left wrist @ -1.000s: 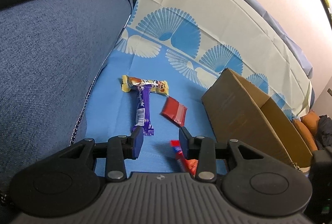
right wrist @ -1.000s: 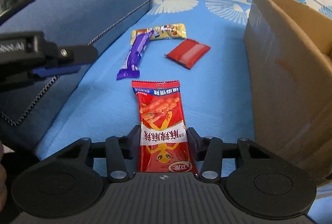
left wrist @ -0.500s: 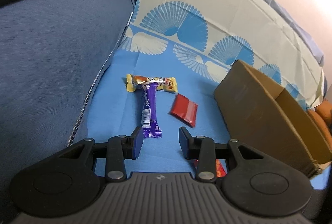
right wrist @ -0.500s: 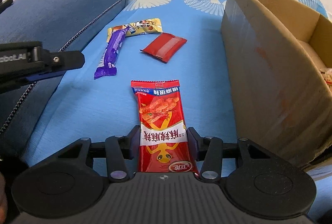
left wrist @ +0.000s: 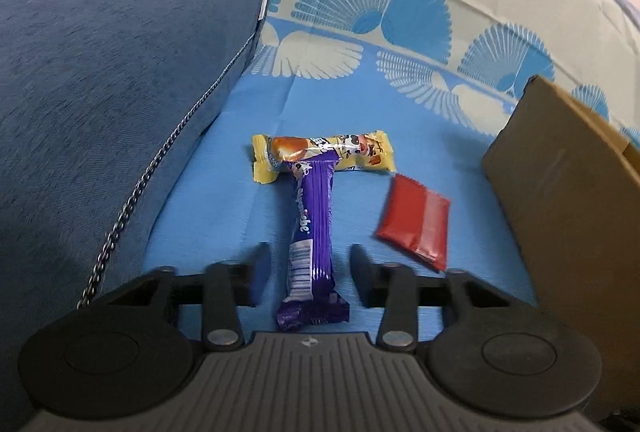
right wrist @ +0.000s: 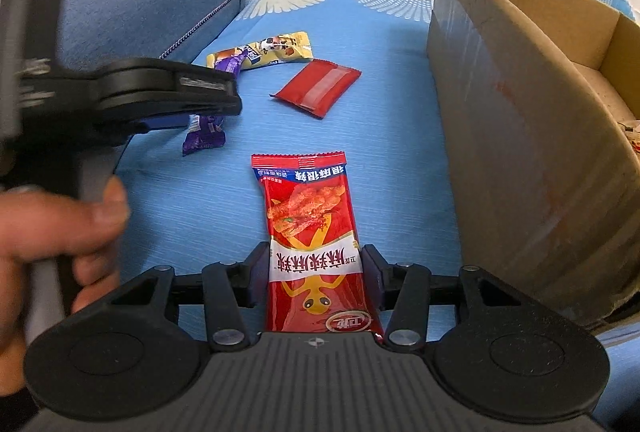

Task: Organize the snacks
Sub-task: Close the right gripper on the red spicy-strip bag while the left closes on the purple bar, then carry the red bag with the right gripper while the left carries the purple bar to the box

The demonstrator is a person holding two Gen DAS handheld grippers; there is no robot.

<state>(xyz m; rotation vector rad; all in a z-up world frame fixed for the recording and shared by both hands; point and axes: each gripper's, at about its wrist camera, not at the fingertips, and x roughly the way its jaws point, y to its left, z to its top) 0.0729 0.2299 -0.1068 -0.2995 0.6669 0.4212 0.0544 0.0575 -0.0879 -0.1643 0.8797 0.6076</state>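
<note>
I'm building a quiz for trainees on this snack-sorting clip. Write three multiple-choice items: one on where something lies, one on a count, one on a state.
1. Where does the purple bar's far end lie?
A. On top of the yellow bar
B. Inside the cardboard box
C. Under the small red packet

2. How many snack packets lie on the blue cloth outside the box, counting any held?
A. Two
B. Four
C. Six

3. What sits between the right gripper's fingers?
A. Nothing
B. The purple bar
C. The tall red snack bag

Answers: 1 A, the purple wrapper overlaps the yellow one's middle. 2 B, purple, yellow, small red and tall red are visible in the right wrist view. 3 C, both pads press against the bag's sides.
</note>
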